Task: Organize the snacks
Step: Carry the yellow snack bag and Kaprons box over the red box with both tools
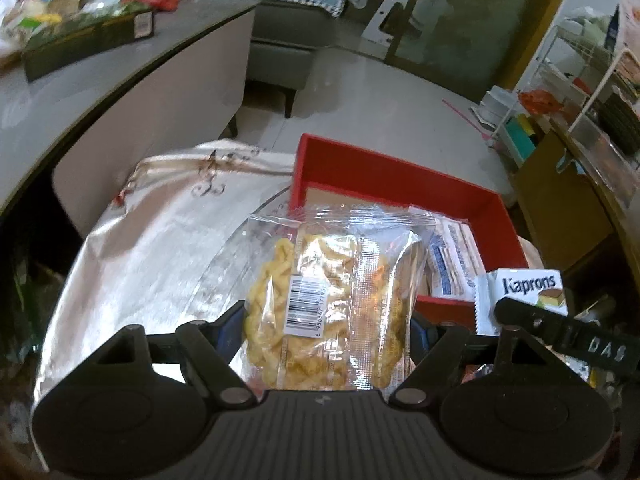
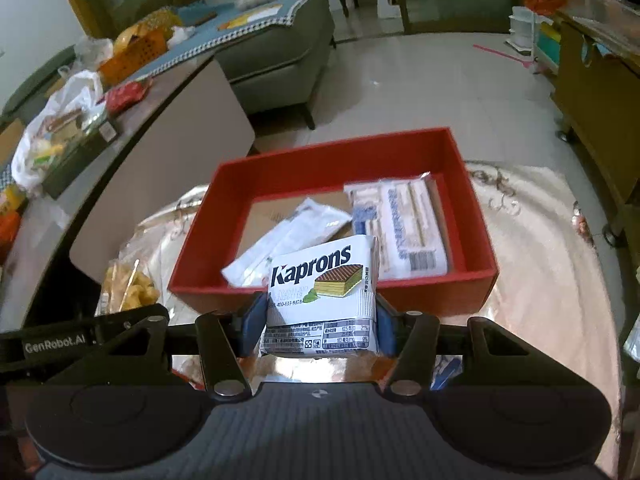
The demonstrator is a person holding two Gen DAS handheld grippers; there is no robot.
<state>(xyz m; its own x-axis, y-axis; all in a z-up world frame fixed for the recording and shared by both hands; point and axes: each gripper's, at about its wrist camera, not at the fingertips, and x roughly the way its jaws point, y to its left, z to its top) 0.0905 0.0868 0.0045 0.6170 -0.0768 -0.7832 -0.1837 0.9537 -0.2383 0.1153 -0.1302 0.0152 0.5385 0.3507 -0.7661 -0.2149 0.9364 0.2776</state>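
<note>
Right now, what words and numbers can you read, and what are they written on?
"Kaprons": on the white wafer packet held by the right gripper.
"400-633-9878": same packet, under the brand.
"GenRobot.AI": on the left gripper's black arm, in the right wrist view.
"DAS": on the right gripper's arm, in the left wrist view.
Barcode digits on the yellow snack bag: too blurred.
Packets in the red box: unreadable.

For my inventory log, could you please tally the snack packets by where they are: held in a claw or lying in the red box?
Held in a claw: 2, twisted-cracker packet, Kaprons wafer packet
In the red box: 2, slim white packet, striped white packet
Total: 4
</note>
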